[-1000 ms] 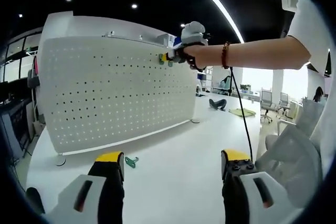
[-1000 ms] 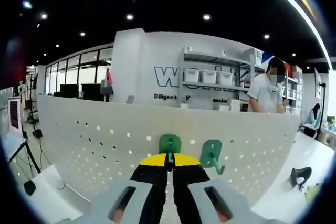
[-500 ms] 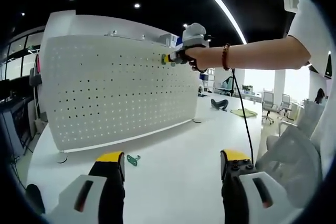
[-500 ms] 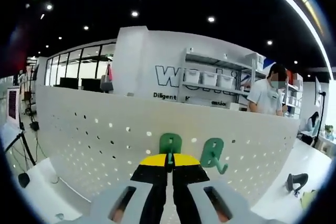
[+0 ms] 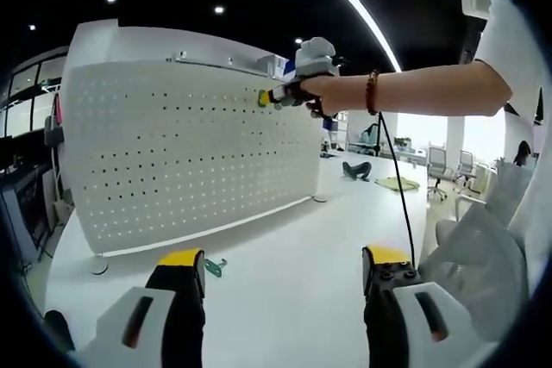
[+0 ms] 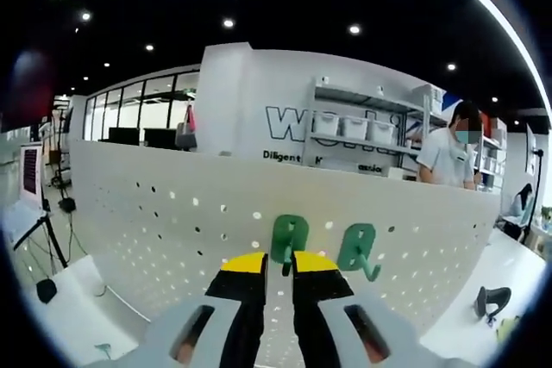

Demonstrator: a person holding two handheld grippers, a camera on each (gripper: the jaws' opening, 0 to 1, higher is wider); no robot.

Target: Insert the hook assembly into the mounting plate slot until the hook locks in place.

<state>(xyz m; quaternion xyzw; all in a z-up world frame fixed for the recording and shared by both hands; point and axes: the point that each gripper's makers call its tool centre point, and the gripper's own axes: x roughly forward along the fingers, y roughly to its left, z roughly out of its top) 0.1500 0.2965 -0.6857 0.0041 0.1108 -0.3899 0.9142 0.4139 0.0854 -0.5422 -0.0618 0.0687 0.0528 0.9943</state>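
Hook assembly (image 6: 289, 240) is seated on pegboard mounting plate (image 6: 155, 221), beside second hook (image 6: 357, 249) | right tool (image 6: 279, 263) is parted narrowly, hook between tips | left tool (image 5: 280, 266) is held wide, empty, above desk (image 5: 285, 256) | risk: unlocked hook is pulled out on withdrawal; spare hook (image 5: 216, 265) lies on desk.

Free room and obstacles around the pegboard

The way forward is closed off by the upright white pegboard (image 5: 185, 157), which stands on the white table (image 5: 293, 273). Open tabletop is left in front of the pegboard, broken only by a small green hook (image 5: 215, 265) lying near its foot. High on the pegboard, two green hooks (image 6: 290, 239) (image 6: 358, 249) are mounted side by side, and the right gripper (image 6: 278, 263) is held just in front of the left one, jaws slightly parted.
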